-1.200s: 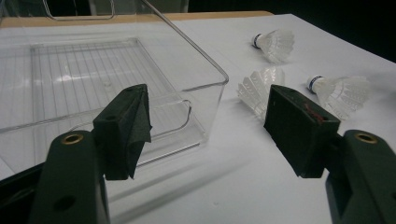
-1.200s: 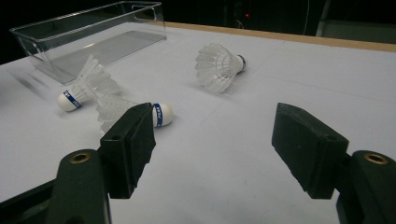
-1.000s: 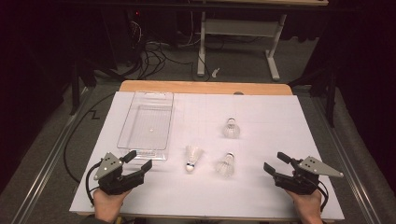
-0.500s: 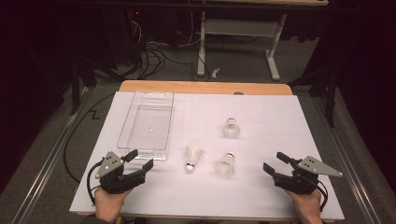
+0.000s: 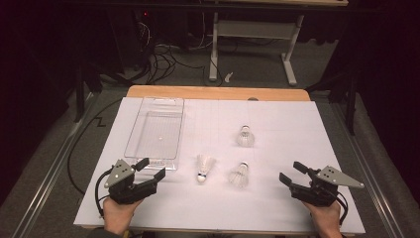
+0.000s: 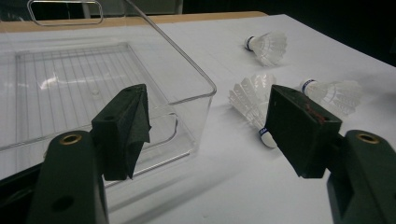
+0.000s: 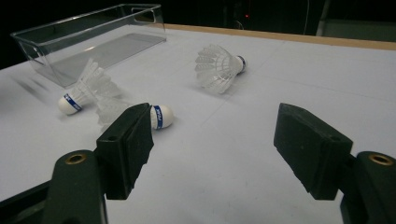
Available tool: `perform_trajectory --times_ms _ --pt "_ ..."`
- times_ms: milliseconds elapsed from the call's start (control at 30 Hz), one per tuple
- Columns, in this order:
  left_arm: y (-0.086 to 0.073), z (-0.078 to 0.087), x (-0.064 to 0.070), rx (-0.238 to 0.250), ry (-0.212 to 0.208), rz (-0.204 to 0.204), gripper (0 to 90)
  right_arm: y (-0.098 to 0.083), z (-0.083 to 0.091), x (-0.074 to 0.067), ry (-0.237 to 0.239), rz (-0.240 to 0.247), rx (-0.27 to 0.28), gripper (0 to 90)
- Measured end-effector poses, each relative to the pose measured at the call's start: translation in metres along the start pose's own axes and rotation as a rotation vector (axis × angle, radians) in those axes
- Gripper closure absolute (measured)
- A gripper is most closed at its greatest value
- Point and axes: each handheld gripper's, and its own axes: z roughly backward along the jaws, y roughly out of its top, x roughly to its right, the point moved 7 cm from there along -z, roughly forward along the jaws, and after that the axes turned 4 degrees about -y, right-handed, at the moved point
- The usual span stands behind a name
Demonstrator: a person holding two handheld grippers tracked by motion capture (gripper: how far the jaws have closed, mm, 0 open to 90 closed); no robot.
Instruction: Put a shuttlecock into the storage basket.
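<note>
Three shuttlecocks lie on the white-covered counter [image 5: 277, 208] between the two tools, and a clear plastic bin [image 5: 157, 130] stands empty toward the far left corner, so the work in hand looks like gathering the shuttlecocks into it. The left hand-held gripper [image 5: 151, 170] rests near the front left corner with its jaws wide apart and nothing between them; the right hand-held gripper [image 5: 291, 173] sits near the front right corner, likewise wide and empty. The nearest shuttlecock [image 5: 204, 166] lies on its side just right of the bin's near end, cork pointing toward the front edge; a second shuttlecock [image 5: 238, 174] lies just beside it toward the right, and the third shuttlecock [image 5: 244, 136] sits farther back, nearer the middle of the counter. To start well, I would bring the left tool to the nearest one, since it lies close to the bin, and line the jaws up across the cork or the firm base of the skirt rather than the open feathers, which look likely to crush or spring out. Close gently, lift clear of the bin's near wall, then release low inside so it does not bounce out.
</note>
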Motion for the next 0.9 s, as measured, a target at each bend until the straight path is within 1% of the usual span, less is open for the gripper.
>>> perform_trajectory --times_ms 267,533,900 --pt "0.004 -0.006 0.003 0.0 -0.017 -0.001 31.8 0.0 -0.001 0.0 -0.002 0.003 -0.002 28.7" --pt "0.007 -0.008 0.004 0.007 -0.022 -0.003 32.1 0.0 -0.001 0.0 -0.001 0.004 -0.001 28.7" --pt "0.008 -0.015 0.007 -0.006 -0.031 -0.01 32.3 0.0 -0.001 0.0 -0.001 0.009 -0.002 28.7"
